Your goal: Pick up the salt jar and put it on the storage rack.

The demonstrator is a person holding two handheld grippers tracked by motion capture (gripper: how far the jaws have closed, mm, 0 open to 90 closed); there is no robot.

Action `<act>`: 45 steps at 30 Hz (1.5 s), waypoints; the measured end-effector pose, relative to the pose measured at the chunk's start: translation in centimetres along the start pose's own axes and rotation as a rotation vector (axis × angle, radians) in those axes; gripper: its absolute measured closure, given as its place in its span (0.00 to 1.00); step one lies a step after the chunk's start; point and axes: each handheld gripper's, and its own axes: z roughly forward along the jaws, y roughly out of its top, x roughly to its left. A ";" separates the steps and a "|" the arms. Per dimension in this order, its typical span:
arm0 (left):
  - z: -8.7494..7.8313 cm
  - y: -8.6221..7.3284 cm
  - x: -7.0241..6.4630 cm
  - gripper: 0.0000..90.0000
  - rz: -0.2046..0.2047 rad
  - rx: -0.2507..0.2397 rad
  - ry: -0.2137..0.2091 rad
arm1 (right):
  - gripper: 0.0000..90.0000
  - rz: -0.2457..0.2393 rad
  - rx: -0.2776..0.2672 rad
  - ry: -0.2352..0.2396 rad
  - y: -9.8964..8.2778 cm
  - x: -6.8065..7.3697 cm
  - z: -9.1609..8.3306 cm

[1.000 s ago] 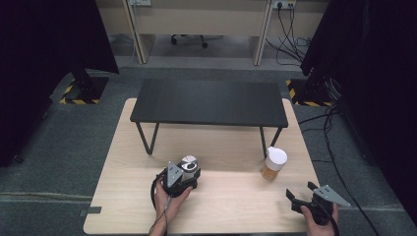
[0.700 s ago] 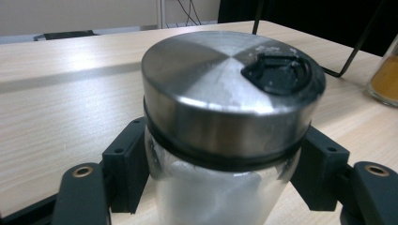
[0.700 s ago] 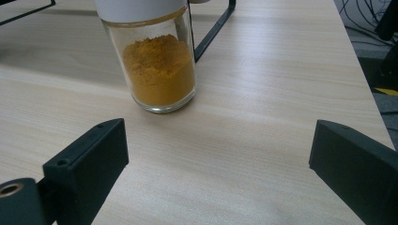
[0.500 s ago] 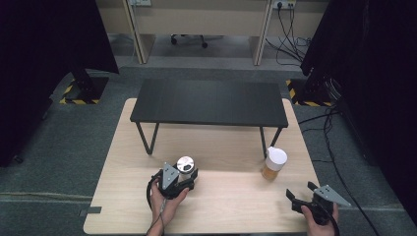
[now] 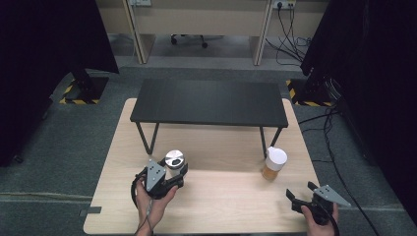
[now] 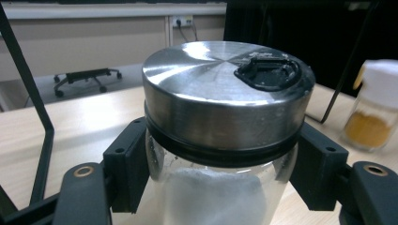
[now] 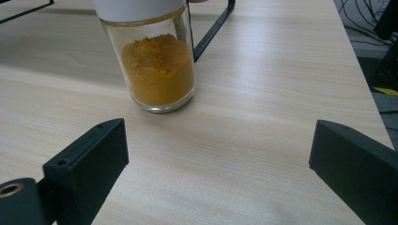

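While the left gripper (image 5: 173, 178) is clamped on the steel-lidded jar (image 6: 220, 140), held near the table's (image 5: 221, 206) front edge, the right gripper (image 5: 301, 196) is spread wide, nothing held; bare wood separates it from the spice jar (image 7: 157, 65).

Steel-lidded glass jar (image 6: 220, 140), upright, seemingly holding white powder.

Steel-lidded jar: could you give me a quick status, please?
Left gripper shut on jar. Right gripper open, nothing between its jaws. Spice jar stands apart by the black shelf.
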 end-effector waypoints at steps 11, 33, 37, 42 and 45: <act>-0.9 5.1 1.0 0.34 0.058 -0.004 0.013 | 0.06 -0.003 0.000 -0.001 0.0 0.0 0.0; 0.4 11.9 2.1 0.34 0.094 -0.053 0.051 | 0.06 0.000 0.000 -0.001 0.0 0.0 0.1; 0.8 13.1 2.3 0.34 0.095 -0.062 0.059 | 0.06 0.007 -0.003 0.002 0.0 -0.1 0.0; 1.4 14.5 2.7 0.34 0.104 -0.060 0.091 | 0.06 0.003 -0.003 0.001 0.0 -0.1 0.0; 1.8 15.3 3.2 0.34 0.095 -0.058 0.095 | 0.06 0.000 0.000 0.000 0.0 0.0 0.1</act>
